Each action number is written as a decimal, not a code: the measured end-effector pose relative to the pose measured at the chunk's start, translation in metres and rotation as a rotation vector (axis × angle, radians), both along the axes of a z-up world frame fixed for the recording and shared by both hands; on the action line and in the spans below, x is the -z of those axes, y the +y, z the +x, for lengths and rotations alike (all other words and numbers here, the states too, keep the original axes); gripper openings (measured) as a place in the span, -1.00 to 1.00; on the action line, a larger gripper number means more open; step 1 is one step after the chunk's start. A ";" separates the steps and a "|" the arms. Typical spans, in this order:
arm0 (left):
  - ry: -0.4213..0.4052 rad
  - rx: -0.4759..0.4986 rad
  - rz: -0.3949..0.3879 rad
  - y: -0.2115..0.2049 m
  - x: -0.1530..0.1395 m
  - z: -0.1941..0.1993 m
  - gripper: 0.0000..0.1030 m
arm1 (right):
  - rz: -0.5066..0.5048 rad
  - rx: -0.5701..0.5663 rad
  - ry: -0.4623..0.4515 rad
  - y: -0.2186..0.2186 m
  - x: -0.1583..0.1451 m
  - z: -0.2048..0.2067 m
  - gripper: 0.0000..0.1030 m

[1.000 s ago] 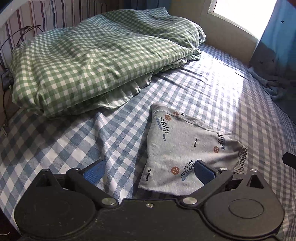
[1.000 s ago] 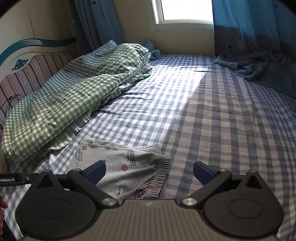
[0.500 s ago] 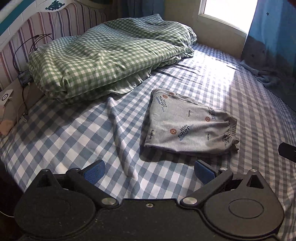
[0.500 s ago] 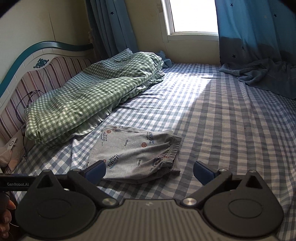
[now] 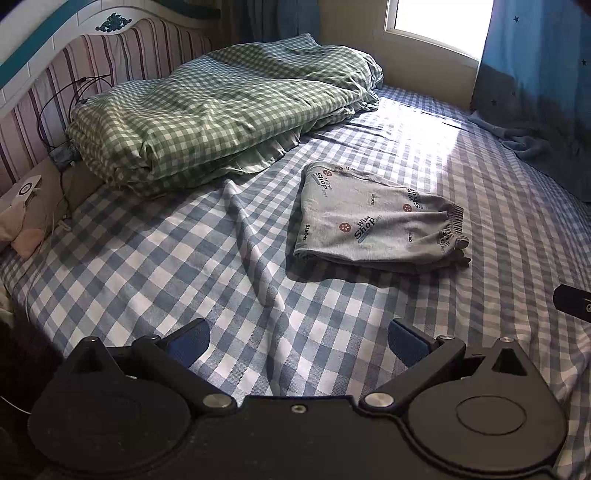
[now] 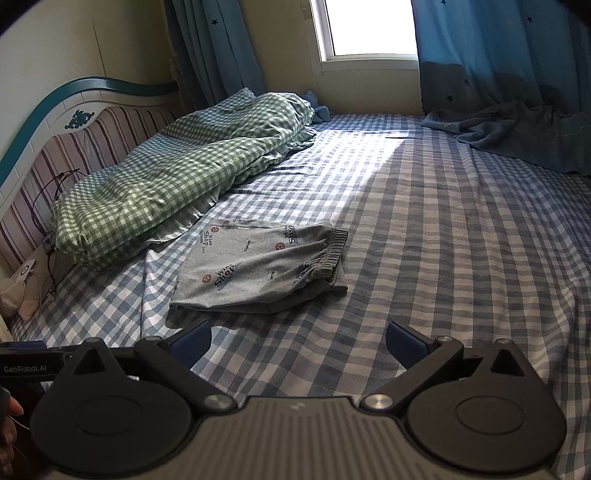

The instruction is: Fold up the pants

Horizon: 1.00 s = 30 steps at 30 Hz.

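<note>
both grippers wide apart and empty above the bed, pants folded on the sheet

the left gripper [image 5: 297, 341] has its blue-padded fingers [image 5: 188, 338] spread wide with nothing between them, held over the blue-and-white checked sheet [image 5: 155, 266] near the front edge of the bed. the right gripper [image 6: 297, 341] is likewise spread wide and holds nothing, its fingers [image 6: 404, 341] over the same sheet. neither gripper touches the cloth.

ahead of both lies the pair of grey pants [image 5: 369, 221], folded into a compact rectangle and lying flat on the sheet, well apart from either gripper. the gathered waistband [image 6: 332, 251] sits at the right end of the bundle, with layers stacked beneath it. printed words and small red round marks dot the fabric. a raised crease in the sheet [image 5: 251, 243] runs just left of the pants.

behind the pants, a green checked duvet [image 5: 221, 110] is heaped along the striped headboard [image 6: 110, 140]. sunlight from the window [image 6: 369, 29] falls across the far sheet, and blue curtains [image 6: 498, 55] hang down to the bed at the right.
</note>
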State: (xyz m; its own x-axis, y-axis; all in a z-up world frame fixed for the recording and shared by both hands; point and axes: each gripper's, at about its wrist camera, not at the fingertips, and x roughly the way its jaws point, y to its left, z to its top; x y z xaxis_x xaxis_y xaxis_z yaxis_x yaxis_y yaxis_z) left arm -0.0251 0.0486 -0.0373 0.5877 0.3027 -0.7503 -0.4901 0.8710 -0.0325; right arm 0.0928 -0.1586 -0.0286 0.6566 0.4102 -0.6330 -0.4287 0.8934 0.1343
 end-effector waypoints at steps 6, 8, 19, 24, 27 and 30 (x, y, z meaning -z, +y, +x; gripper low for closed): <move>0.003 -0.001 -0.006 -0.004 0.001 -0.006 0.98 | -0.003 0.001 0.017 -0.004 0.003 -0.005 0.99; 0.005 0.003 -0.005 -0.005 0.001 -0.007 0.98 | -0.004 0.000 0.019 -0.005 0.004 -0.007 0.99; 0.009 0.010 -0.004 -0.005 0.002 -0.009 0.98 | 0.003 0.007 0.031 -0.008 0.004 -0.009 0.99; 0.016 0.005 -0.006 -0.003 0.003 -0.010 0.98 | 0.007 0.011 0.041 -0.007 0.005 -0.010 0.99; 0.016 0.005 -0.007 -0.002 0.003 -0.010 0.98 | 0.007 0.011 0.041 -0.007 0.005 -0.010 0.99; 0.016 0.007 -0.007 -0.001 0.003 -0.009 0.98 | 0.008 0.013 0.045 -0.006 0.006 -0.009 0.99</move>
